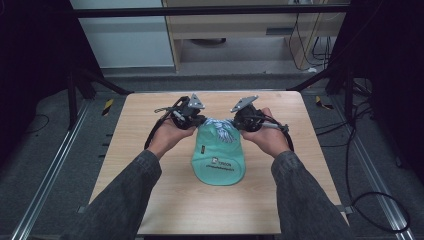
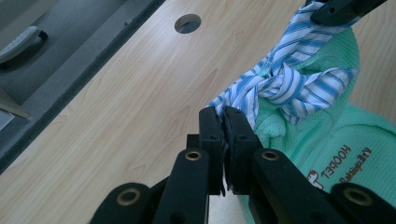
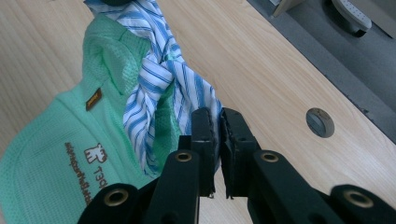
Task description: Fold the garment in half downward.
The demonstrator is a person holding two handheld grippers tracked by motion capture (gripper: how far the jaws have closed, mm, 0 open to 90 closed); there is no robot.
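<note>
Two hand-held grippers are seen clamped on opposite ends of a blue-and-white striped cloth strip (image 1: 223, 128) at the far end of a mint-green knitted garment (image 1: 218, 161) laid flat on a light wooden table (image 1: 150, 190). From the high view, the left gripper (image 1: 199, 119) is held at the garment's left upper corner and the right gripper (image 1: 239, 120) at its right upper corner, with the strip stretched between them. The strip is shown knotted once at its middle, just above the green fabric. In the left gripper view, the left gripper (image 2: 223, 122) is pinched tight on one striped end (image 2: 233, 100), while the knot (image 2: 282, 79) is lifted off the garment (image 2: 355, 140). In the right gripper view, the right gripper (image 3: 218, 122) is closed on the other striped end (image 3: 159, 93). Brown printed lettering and a small brown label (image 3: 93, 99) are visible on the garment (image 3: 42, 154), which lies near the table's middle. A round cable hole (image 3: 320, 122) is set in the tabletop beside the right gripper.
</note>
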